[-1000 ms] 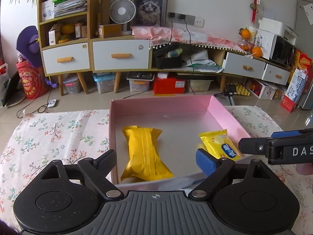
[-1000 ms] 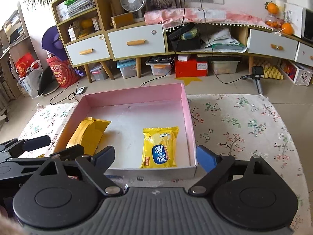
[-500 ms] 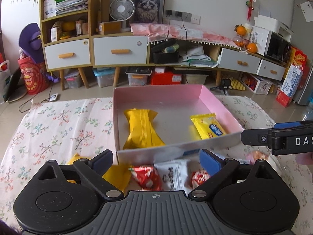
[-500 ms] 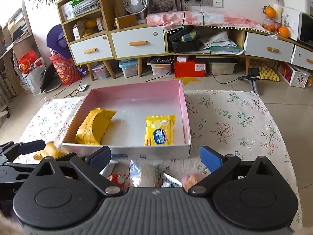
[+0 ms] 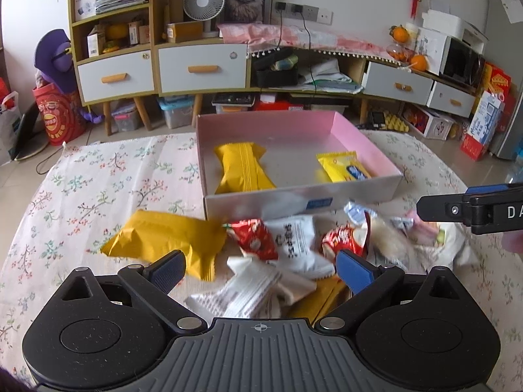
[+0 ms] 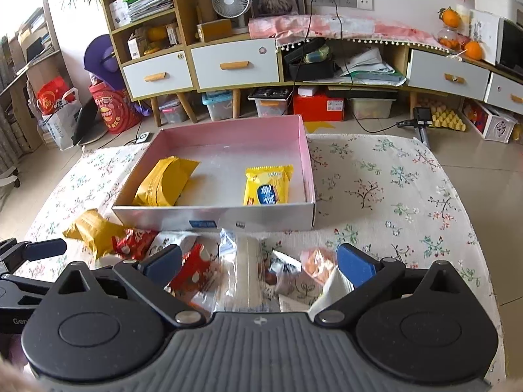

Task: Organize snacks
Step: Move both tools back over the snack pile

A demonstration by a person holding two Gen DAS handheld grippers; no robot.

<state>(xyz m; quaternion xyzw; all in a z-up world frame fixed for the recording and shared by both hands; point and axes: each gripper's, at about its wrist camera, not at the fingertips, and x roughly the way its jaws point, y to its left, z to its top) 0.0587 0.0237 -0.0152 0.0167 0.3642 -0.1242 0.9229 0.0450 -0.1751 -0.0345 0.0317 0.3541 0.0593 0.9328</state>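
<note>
Over the last second you drew both grippers back from the pink box (image 5: 366, 150), toward the near edge of the floral tablecloth (image 5: 98, 176), so a heap of loose snacks that had been out of sight came into view in front of the box.

On the left, your left gripper (image 5: 260, 269) had just been opening; its fingers were spread wide with nothing pinched, above a large yellow packet (image 5: 163, 238), a red wrapper (image 5: 253, 238) and white packets (image 5: 294, 241) on the cloth.

In the box lay two snacks already sorted: a long yellow packet (image 5: 243, 170) to the left, a small yellow-and-blue packet (image 5: 343, 166) to the right.

On the right, your right gripper (image 6: 258, 263) had also just been opening, fingers spread and empty, over a clear-wrapped snack (image 6: 246, 268).

It looked as if both deliveries were done and the next pick was about to begin; most snacks remained outside.
</note>
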